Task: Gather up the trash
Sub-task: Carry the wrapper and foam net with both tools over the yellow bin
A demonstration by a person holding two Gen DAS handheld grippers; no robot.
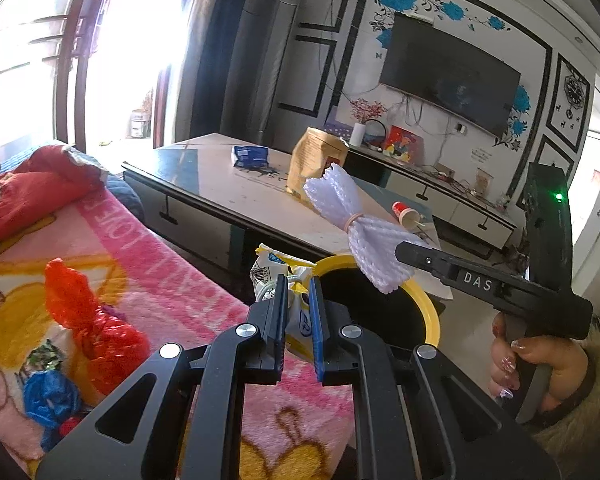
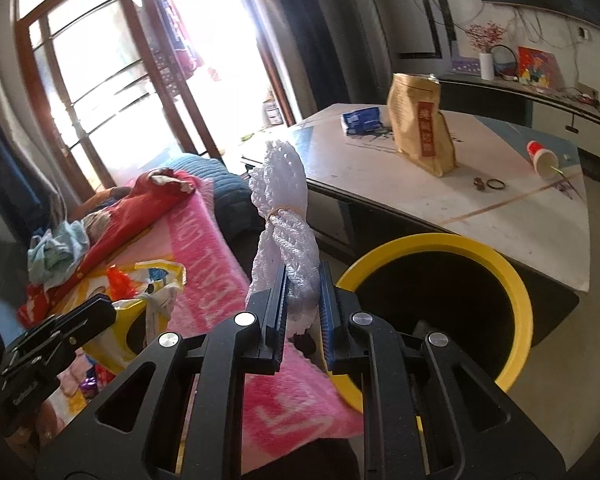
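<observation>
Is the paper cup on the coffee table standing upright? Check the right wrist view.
No, the red and white paper cup lies on its side on the coffee table.

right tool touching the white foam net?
Touching. The right wrist view shows the right tool shut on the white foam net, its lower end pinched between both pads.

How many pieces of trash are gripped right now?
2: a yellow-and-white wrapper clamped in the left gripper, and a white foam net bundle in the right gripper, both near the yellow-rimmed bin.
</observation>
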